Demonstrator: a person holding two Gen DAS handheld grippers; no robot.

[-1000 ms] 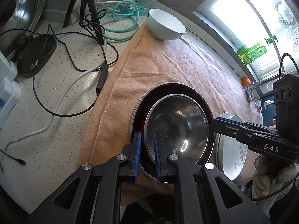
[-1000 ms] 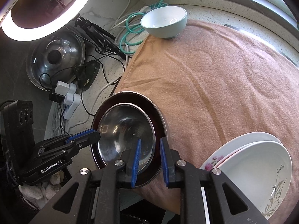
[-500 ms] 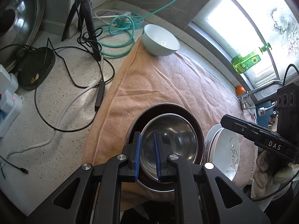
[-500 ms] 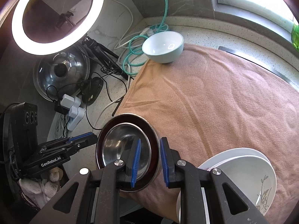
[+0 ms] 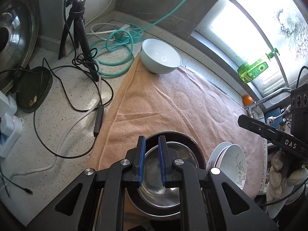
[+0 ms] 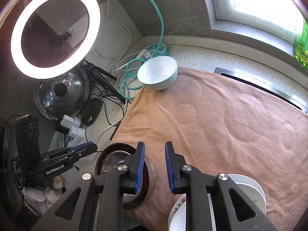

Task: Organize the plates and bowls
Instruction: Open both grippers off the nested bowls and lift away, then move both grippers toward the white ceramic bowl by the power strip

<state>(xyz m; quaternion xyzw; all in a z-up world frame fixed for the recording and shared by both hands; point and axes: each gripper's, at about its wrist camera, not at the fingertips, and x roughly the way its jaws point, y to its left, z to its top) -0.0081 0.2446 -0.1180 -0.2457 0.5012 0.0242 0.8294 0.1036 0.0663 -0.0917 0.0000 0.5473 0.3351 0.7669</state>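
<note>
Resting on fuzzy peach towel (image 5: 173,104): shiny steel bowl (image 5: 159,182) nested in dark pan (image 5: 194,150), glossy white bowl (image 5: 159,59), stacked floral plates (image 5: 234,165). Left gripper (image 5: 151,144) and right gripper (image 6: 153,152) both parted, gripping nothing.

The right gripper (image 5: 250,124) has white letters "DAS" on it, and the left gripper (image 6: 84,150) says "GenRobot.AI".

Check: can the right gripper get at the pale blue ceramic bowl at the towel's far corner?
Probably yes. The right gripper is open, empty, and only bare peach towel lies between it and the pale blue ceramic bowl.
</note>
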